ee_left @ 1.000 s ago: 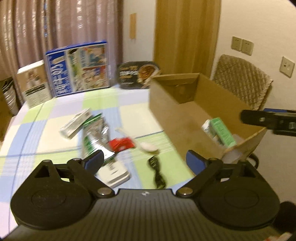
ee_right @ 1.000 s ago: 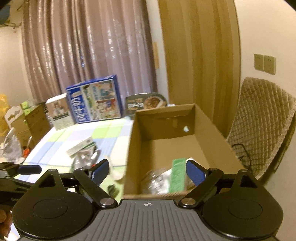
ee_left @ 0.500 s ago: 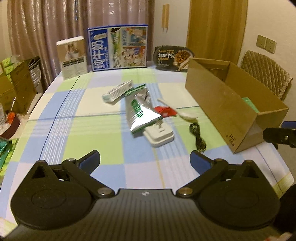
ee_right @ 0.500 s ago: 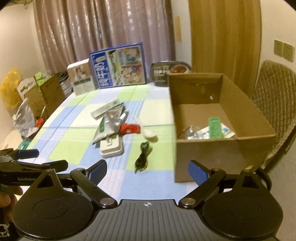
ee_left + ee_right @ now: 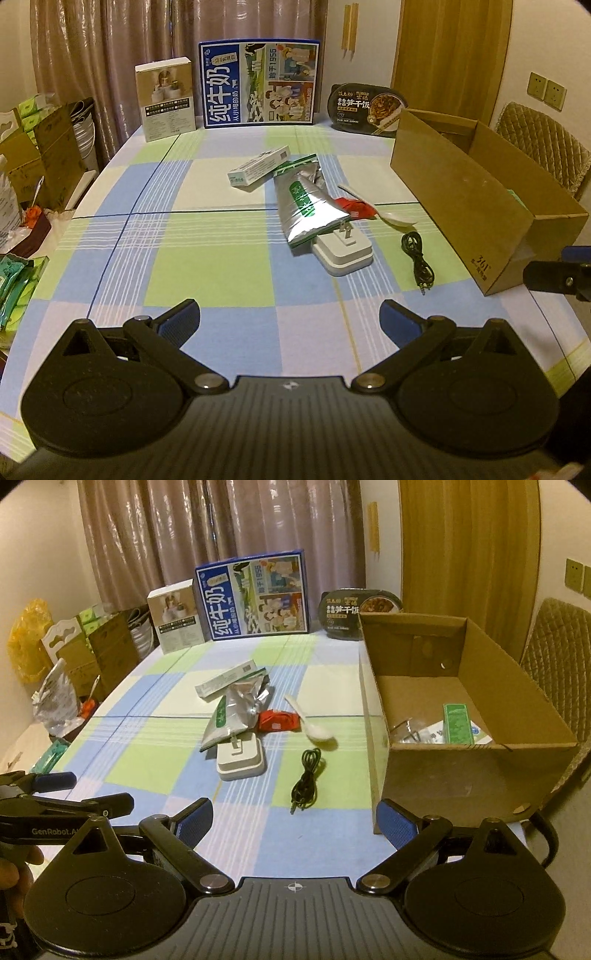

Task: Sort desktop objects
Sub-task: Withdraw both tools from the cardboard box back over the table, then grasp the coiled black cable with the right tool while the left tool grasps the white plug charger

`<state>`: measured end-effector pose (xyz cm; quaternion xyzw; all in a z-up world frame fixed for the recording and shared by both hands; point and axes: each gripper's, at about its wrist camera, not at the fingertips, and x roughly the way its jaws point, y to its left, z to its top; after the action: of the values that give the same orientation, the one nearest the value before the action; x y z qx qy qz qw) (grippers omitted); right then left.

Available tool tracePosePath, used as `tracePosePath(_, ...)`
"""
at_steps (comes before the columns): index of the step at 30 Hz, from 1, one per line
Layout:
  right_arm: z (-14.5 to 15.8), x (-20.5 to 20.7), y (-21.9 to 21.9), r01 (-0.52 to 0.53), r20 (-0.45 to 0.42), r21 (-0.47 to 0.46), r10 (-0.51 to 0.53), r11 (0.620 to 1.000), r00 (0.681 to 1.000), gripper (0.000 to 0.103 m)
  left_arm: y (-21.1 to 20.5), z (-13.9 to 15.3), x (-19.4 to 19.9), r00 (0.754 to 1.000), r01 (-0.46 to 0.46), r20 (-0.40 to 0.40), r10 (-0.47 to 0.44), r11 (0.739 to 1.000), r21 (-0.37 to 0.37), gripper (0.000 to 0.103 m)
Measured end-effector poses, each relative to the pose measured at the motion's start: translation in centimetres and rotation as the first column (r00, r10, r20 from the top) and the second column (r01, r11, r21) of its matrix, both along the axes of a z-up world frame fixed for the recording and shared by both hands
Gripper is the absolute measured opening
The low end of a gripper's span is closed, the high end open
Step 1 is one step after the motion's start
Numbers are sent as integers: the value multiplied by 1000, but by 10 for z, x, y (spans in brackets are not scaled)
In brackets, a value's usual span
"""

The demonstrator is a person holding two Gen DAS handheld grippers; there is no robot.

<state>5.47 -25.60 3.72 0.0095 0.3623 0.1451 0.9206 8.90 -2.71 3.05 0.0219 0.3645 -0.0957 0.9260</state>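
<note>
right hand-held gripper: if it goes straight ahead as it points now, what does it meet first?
Probably the coiled black audio cable on the checked tablecloth. The right hand-held gripper is open and empty, and the cable lies just ahead between its fingers. The open cardboard box sits right of that line. Depth is uncertain.

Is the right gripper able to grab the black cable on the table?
Probably yes. The right gripper is open, and the black cable lies by itself on the tablecloth just ahead of it, apart from the spoon and the cardboard box.
</note>
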Motion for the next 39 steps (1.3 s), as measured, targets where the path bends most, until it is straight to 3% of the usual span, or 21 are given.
tracePosePath(10, -28, 13, 19, -62, 1, -13, 62, 998, 998, 91, 4, -14, 15, 1000, 8, -17, -8, 1000, 21, 102)
tracePosePath(20, -69, 53, 36, -69, 9, -45, 70, 997, 998, 62, 0, -29, 45, 998, 49, -34, -49, 999, 21, 102)
tracePosePath(34, -114, 111, 40, -47, -10, -116, 46, 992, 999, 48, -11, -56, 93, 994, 99, -57, -98, 995, 5, 101)
tracePosePath(36, -118, 114, 40, -50, -9, -119, 49, 992, 999, 41, -12, -59, 97, 994, 98, -57, -98, 995, -4, 101)
tracePosePath(38, -122, 117, 40, -53, -15, -121, 52, 991, 999, 24, -11, -62, 101, 994, 95, -58, -96, 995, -13, 101)
tracePosePath(39, -123, 118, 40, -56, -13, -116, 55, 992, 998, 24, -11, -63, 102, 994, 93, -60, -94, 996, -18, 101)
